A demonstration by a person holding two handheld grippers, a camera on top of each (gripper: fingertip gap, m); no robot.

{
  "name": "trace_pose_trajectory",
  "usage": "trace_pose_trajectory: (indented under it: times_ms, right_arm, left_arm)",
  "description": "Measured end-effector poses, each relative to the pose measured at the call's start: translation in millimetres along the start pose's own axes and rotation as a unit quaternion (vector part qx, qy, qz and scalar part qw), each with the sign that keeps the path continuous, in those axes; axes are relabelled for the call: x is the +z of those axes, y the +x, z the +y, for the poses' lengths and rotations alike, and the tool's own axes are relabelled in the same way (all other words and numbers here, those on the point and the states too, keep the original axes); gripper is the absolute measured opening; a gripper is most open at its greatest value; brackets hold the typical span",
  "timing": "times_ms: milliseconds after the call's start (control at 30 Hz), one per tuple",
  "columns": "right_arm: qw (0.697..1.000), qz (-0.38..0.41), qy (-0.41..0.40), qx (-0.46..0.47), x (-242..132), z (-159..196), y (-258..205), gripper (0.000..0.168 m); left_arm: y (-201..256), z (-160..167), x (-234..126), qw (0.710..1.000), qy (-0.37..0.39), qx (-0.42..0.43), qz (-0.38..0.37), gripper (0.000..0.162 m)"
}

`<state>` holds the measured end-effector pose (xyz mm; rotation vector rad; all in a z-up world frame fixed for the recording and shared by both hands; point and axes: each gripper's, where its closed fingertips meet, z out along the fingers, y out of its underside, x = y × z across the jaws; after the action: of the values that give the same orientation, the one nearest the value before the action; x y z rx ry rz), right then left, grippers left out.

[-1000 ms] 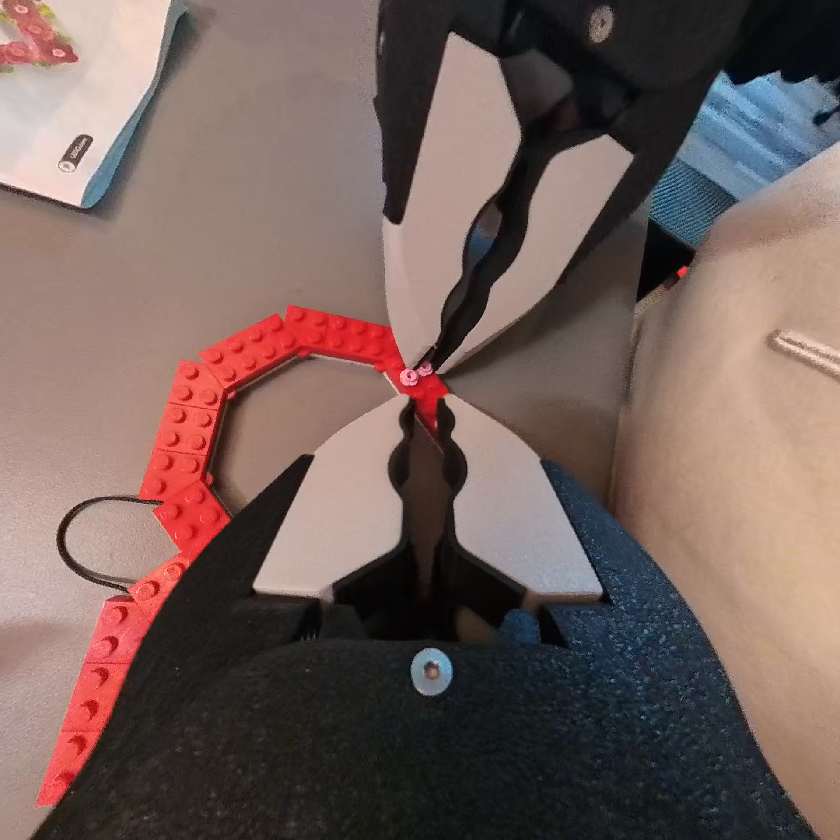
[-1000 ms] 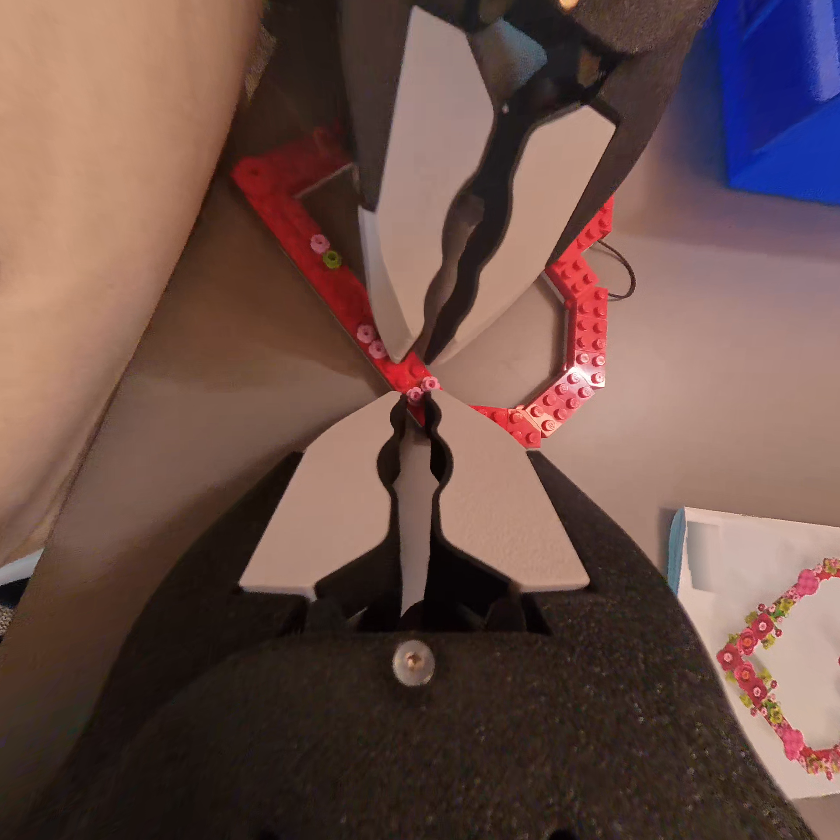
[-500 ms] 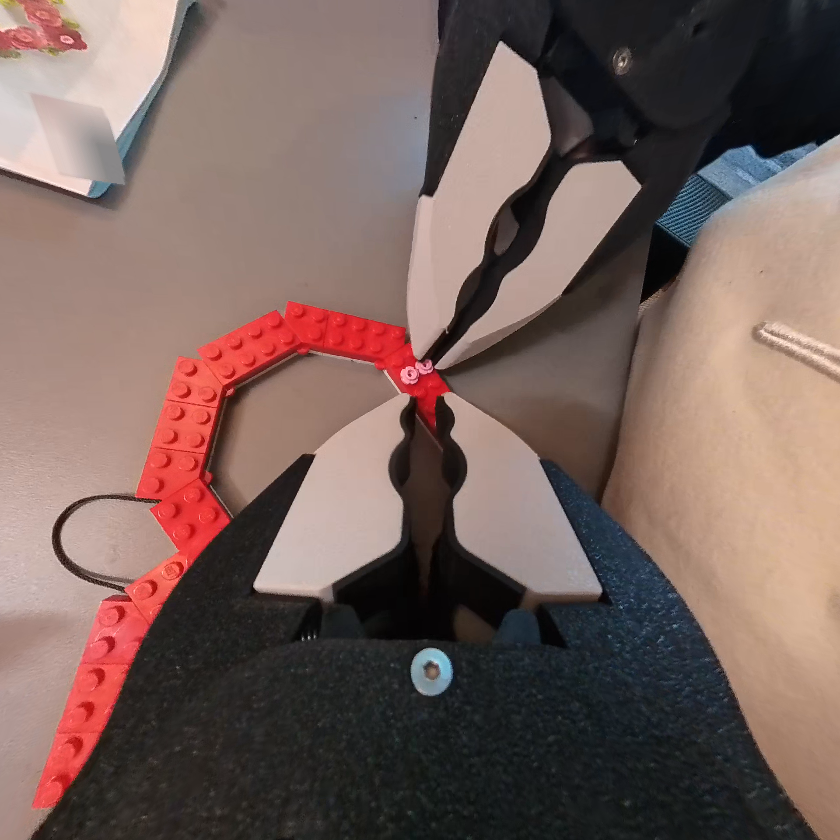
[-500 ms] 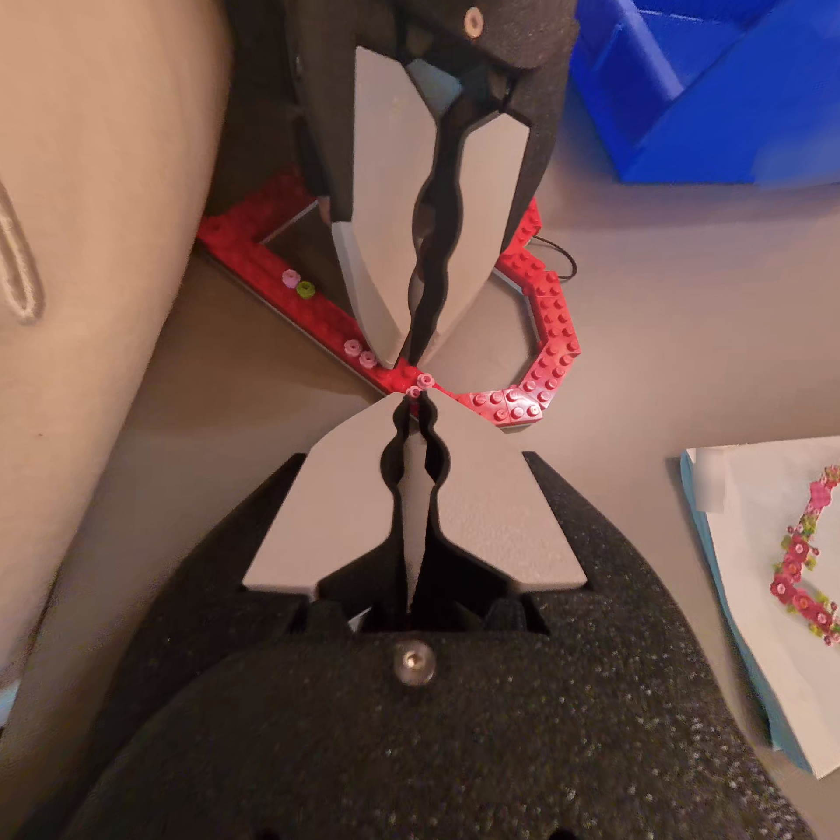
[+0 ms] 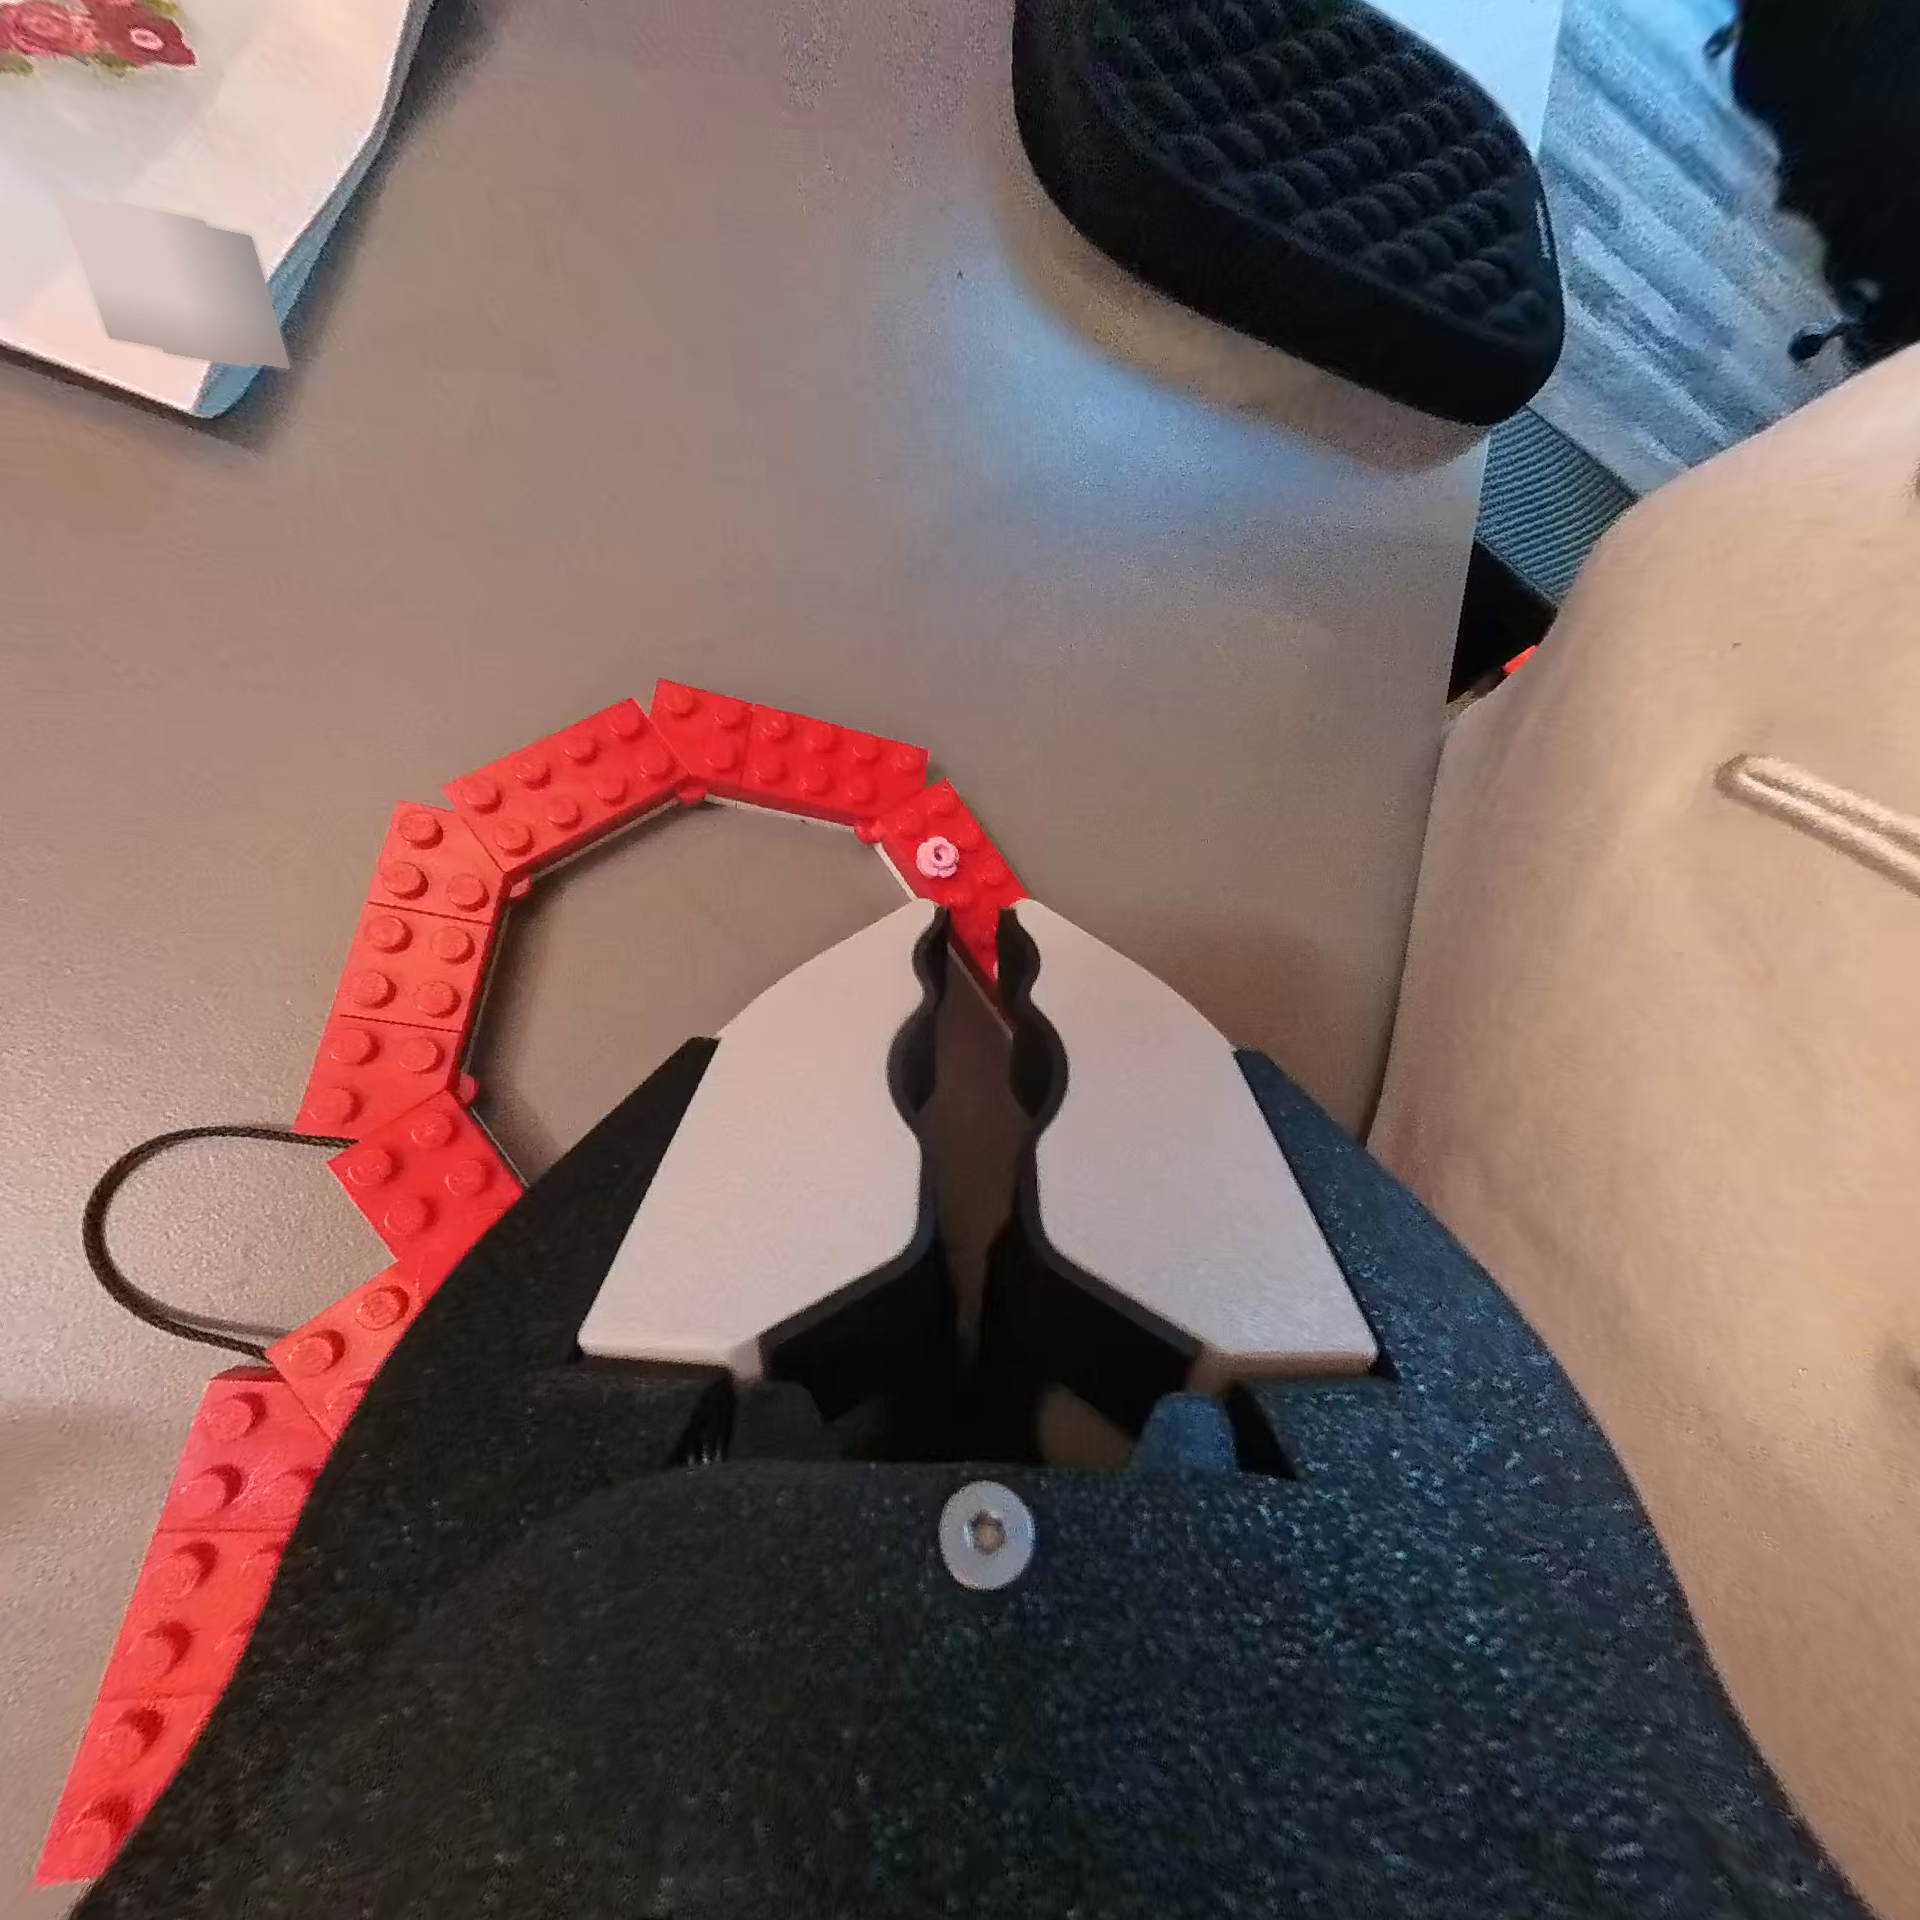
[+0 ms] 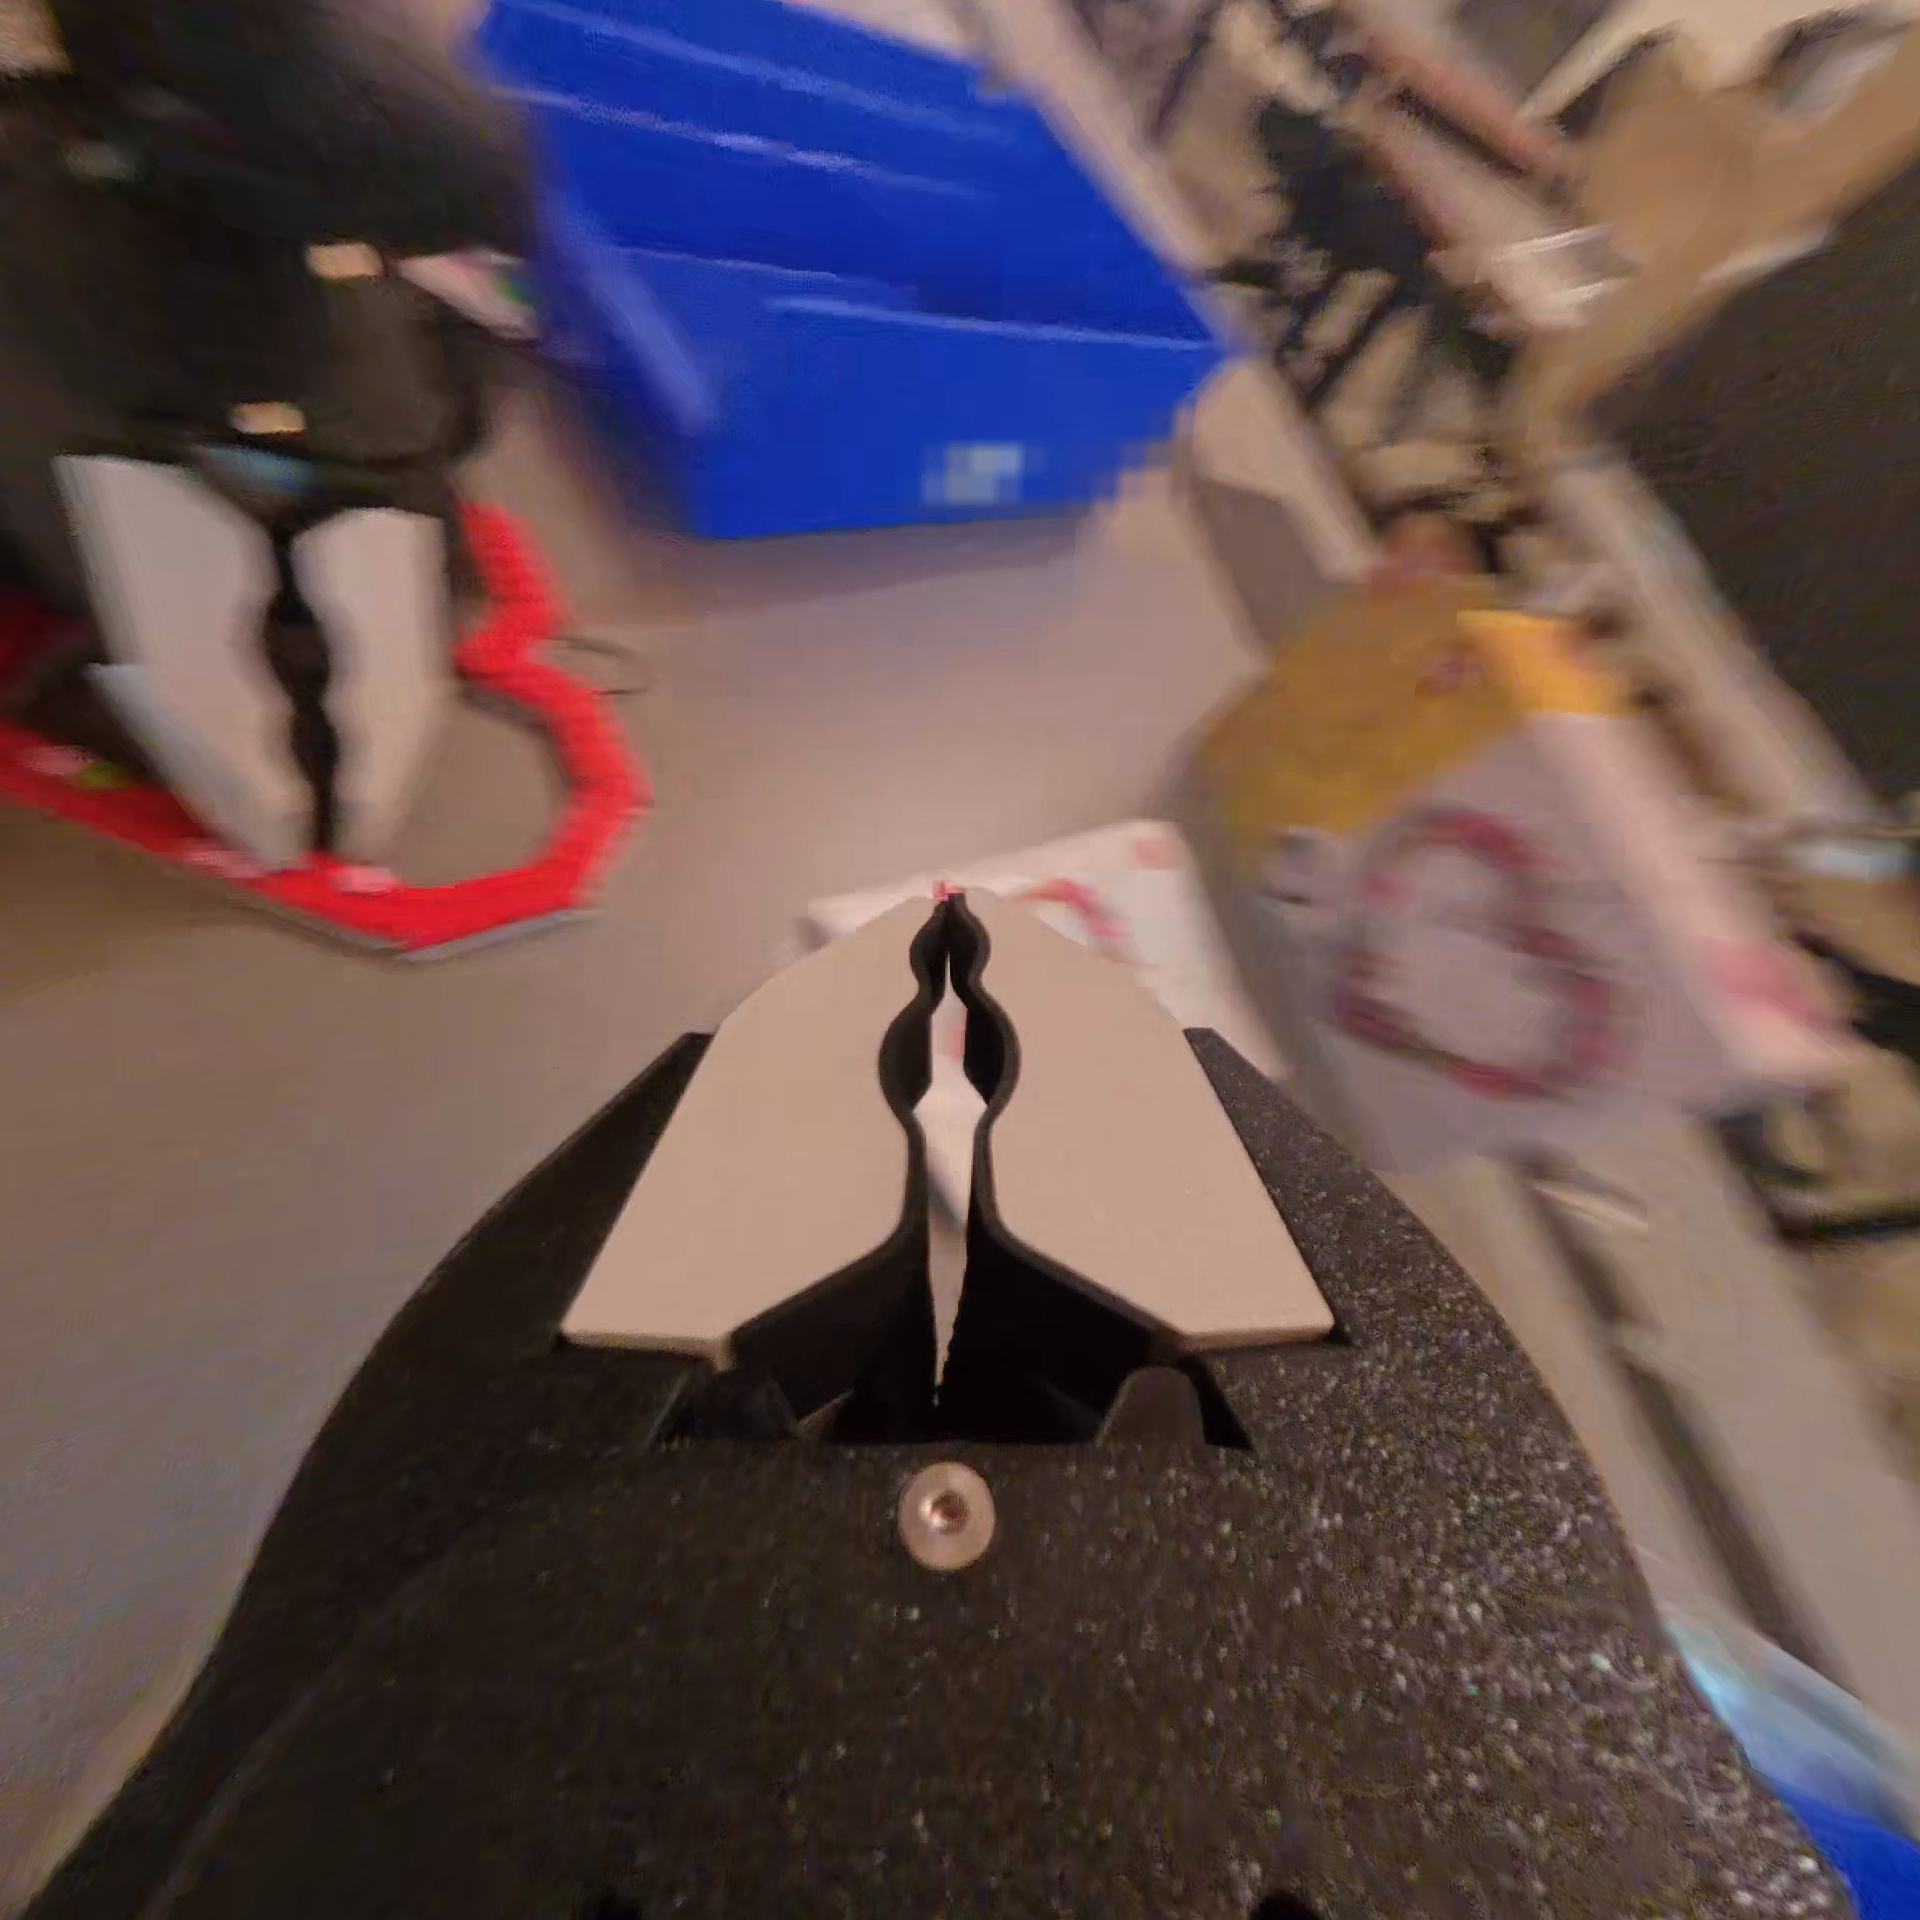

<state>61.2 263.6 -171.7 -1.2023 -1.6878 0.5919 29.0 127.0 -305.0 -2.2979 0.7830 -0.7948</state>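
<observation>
On the grey table (image 5: 727, 468), our left gripper (image 5: 971, 920) pinches the red brick frame (image 5: 416, 966) by its thin, stiff edge, just behind a pink stud (image 5: 938, 855). Our right gripper (image 6: 948, 909), pressed together, nips something tiny and pink.

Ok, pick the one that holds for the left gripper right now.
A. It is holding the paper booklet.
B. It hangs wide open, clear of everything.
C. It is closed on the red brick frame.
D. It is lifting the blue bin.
C: in the left wrist view the left gripper has its two fingertips pinched on the edge of the red brick frame, just below the small pink stud.
</observation>
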Motion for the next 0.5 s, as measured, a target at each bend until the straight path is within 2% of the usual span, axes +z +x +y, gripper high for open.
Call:
trace_pose_trajectory:
  times_ms: [100, 133, 233, 300, 367, 433, 500]
  right_arm:
    - [0.989, 0.135, -0.057, -0.03, -57, 1, 108, 0.0]
    - [0.985, 0.148, -0.086, -0.03, -69, 10, 136, 0.0]
    - [0.983, 0.04, -0.174, 0.033, -65, 54, 171, 0.0]
    - [0.966, -0.051, -0.247, 0.048, -50, 81, 173, 0.0]
    - [0.93, -0.129, -0.341, 0.048, -36, 108, 167, 0.0]
    - [0.871, -0.203, -0.443, 0.065, -35, 135, 156, 0.0]
    - [0.819, -0.237, -0.516, 0.074, -42, 154, 153, 0.0]
  left_arm:
    - [0, 0, 0, 1.0, 0.0, -0.001, 0.001, 0.009]
    - [0, 0, 0, 1.0, 0.0, 0.001, -0.001, 0.009]
    - [0, 0, 0, 1.0, 0.001, 0.005, -0.006, 0.009]
    - [-1, 0, 0, 1.0, 0.001, 0.003, -0.008, 0.011]
    - [-2, 0, 0, 1.0, 0.001, -0.002, -0.005, 0.012]
    - [-2, 0, 0, 1.0, 0.0, -0.006, -0.004, 0.012]
    - [-2, 0, 0, 1.0, 0.0, -0.007, -0.004, 0.012]
